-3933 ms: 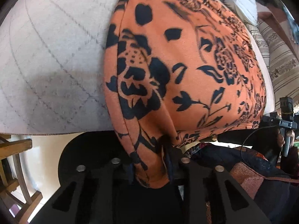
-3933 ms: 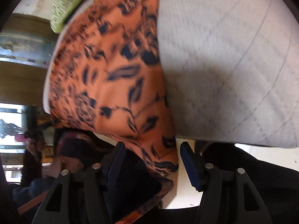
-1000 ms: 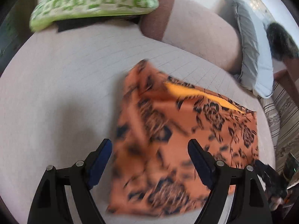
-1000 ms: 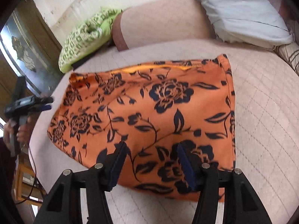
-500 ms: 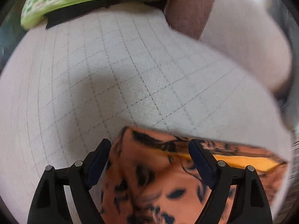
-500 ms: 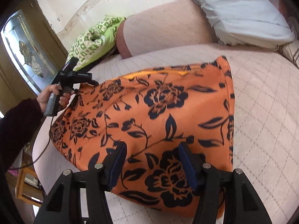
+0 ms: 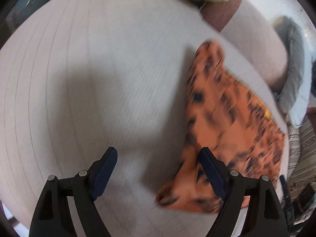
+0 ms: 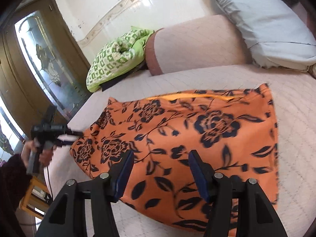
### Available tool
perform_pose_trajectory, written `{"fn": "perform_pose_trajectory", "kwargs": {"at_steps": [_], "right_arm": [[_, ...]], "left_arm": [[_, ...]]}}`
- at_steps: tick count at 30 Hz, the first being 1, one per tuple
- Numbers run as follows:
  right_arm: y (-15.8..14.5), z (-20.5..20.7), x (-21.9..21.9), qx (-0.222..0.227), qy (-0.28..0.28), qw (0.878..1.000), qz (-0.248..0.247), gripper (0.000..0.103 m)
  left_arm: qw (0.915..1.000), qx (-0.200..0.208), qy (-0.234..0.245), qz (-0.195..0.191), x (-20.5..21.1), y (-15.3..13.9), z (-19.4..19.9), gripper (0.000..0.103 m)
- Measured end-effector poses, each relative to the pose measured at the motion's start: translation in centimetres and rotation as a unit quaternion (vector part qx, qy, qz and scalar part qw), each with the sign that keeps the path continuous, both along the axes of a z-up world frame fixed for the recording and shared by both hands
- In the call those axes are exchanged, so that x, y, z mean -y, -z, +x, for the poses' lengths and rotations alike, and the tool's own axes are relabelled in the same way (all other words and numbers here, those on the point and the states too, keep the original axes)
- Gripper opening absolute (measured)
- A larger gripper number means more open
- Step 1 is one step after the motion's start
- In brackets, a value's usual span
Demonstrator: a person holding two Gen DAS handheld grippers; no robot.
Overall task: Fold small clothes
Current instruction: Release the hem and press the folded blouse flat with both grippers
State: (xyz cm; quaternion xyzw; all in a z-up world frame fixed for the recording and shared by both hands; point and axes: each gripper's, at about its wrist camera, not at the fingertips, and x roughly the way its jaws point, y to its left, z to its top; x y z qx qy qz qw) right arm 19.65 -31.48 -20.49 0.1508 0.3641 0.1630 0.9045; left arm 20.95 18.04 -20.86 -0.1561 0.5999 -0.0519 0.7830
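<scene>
Orange cloth with a dark flower print lies flat on the pale quilted bed, spread from the bed's left edge toward its middle. We see our right gripper above the cloth's near part, jaws parted with nothing pinched between them. Our left gripper is also spread wide and empty over bare quilt, its right finger at the cloth's edge; that view is blurred. In the right view the left gripper points at the cloth's left corner, held by a hand in a dark sleeve. A green checked pillow and a grey pillow sit at the head of the bed, well apart from the cloth.
</scene>
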Motion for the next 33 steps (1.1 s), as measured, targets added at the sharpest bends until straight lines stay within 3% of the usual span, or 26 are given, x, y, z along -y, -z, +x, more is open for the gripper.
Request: {"fn": "perform_pose_trajectory", "kwargs": {"at_steps": [2,4,7,10,12,15,16,19,22,28,30,31,33], "right_arm": [[1.3,0.5,-1.1,-0.033,-0.006,0.999,-0.021,0.061],[4.0,1.4,-2.7,-0.099,-0.017,0.992,-0.072,0.061],[3.8,0.7,-3.7,-0.08,-0.02,0.991,-0.108,0.061],[2.4,-0.4,-3.0,-0.071,-0.021,0.995,-0.07,0.061],[1.5,-1.2,-2.7,-0.052,-0.016,0.997,-0.064,0.061],[0.3,-2.1,-2.0,-0.035,-0.005,0.999,-0.038,0.061],[0.0,-2.5,-1.7,-0.031,-0.001,0.999,-0.027,0.061],[-0.8,-3.5,-1.5,-0.025,0.012,1.0,-0.011,0.061],[-1.3,-5.0,-1.6,-0.013,0.012,1.0,-0.013,0.061],[-1.5,-7.1,-1.1,0.005,0.03,1.0,0.0,0.061],[-1.6,-7.4,-1.4,0.02,0.038,0.999,-0.011,0.044],[-1.6,-7.3,-1.6,0.019,0.036,0.999,-0.02,0.028],[-1.1,-6.9,-1.8,0.011,0.036,0.999,-0.03,0.028]], "left_arm": [[0.999,0.031,0.007,0.032,1.0,-0.2,-1.0,0.086],[0.9954,0.032,0.021,0.088,1.9,-0.6,-1.6,0.086],[0.9956,0.005,-0.004,0.094,1.2,-1.3,-2.2,0.075],[0.9949,0.002,-0.002,0.101,0.1,-3.1,-5.3,0.073],[0.9976,0.008,0.007,0.068,-0.1,-4.2,-7.2,0.073],[0.9996,0.001,-0.012,-0.026,-0.7,-4.8,-10.3,0.079],[0.9976,-0.002,-0.027,-0.063,-0.9,-4.6,-11.2,0.079],[0.9908,-0.007,-0.062,-0.12,-0.5,-3.8,-11.8,0.079],[0.9837,-0.004,-0.097,-0.152,0.3,-3.0,-11.6,0.079],[0.9747,0.026,-0.138,-0.174,2.3,-1.5,-8.0,0.079],[0.9722,0.031,-0.139,-0.186,2.9,-0.8,-6.5,0.079],[0.9715,0.032,-0.14,-0.189,3.3,-0.2,-5.6,0.079],[0.9701,0.039,-0.138,-0.196,3.4,0.5,-5.0,0.078]]}}
